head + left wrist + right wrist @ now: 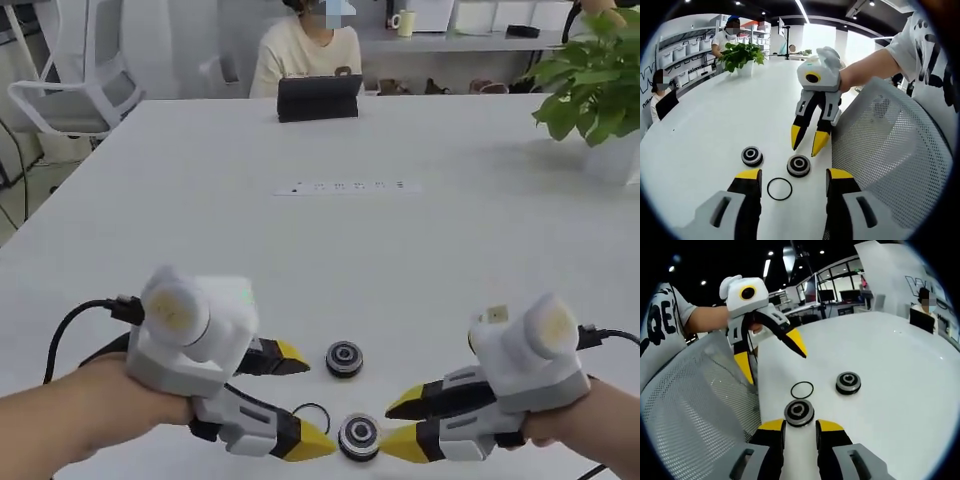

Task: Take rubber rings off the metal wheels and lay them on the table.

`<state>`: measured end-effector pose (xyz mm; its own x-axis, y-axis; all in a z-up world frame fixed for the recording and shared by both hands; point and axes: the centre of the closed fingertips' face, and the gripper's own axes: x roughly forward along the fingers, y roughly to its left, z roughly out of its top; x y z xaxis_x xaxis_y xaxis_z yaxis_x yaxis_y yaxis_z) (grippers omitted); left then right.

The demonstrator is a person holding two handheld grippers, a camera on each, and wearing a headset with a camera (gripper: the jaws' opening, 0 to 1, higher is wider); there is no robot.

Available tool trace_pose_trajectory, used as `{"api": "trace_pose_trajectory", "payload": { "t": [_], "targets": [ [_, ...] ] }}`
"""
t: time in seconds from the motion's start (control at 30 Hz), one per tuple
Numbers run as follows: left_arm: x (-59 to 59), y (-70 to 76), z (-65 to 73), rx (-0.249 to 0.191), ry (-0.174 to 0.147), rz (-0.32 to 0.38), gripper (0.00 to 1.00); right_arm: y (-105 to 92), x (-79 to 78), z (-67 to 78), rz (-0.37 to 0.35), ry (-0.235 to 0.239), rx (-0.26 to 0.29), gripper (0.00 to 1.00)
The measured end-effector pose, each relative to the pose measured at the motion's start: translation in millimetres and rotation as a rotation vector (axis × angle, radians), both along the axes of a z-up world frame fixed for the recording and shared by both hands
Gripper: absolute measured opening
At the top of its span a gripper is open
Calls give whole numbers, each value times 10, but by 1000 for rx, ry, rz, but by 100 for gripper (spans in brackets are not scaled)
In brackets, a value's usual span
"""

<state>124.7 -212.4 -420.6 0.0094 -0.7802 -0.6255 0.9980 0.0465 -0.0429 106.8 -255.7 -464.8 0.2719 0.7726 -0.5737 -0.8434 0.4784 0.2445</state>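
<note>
White office table [200,200], plant [590,85] at 2 o'clock. Loose rubber ring [779,188] lay between left gripper's [312,400] wide-spread, empty fingers. Near wheel [799,412] sat at 12 o'clock just ahead of right gripper's [800,432] narrowly parted, empty fingers. Second wheel [344,358] lay beyond.

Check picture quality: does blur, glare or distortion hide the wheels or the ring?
Head view: soft even light, near wheel sharp, loose ring faint, part hidden behind the left gripper. Left gripper view: fisheye bends the table, ceiling lights blown out. Right gripper view: far wheel crisp.

rubber ring [314,407] partly behind fingers [300,436] of left gripper [318,405], table strip [345,187] lettering unreadable
</note>
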Motion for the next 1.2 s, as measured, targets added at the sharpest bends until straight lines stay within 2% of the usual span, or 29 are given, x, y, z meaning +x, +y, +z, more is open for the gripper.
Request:
{"api": "trace_pose_trajectory", "payload": {
  "t": [0.17, 0.4, 0.57, 1.03, 1.2],
  "targets": [
    [-20, -40, -45, 3, 7, -9, 44, -6, -13, -60, 8, -12, -22, 23],
    [-53, -92, -130, 9, 33, -13, 41, 5, -14, -99, 11, -24, -29, 22],
    [-93, -144, -189, 13, 48, -22, 39, 17, -4, -114, 9, -28, -25, 20],
    [-156, -232, -264, 20, 62, -31, 33, 35, -7, -150, 2, -41, -25, 18],
    [-158, -261, -300, 19, 86, -19, 31, 45, 3, -152, -4, -48, -20, 16]
  ]
}}
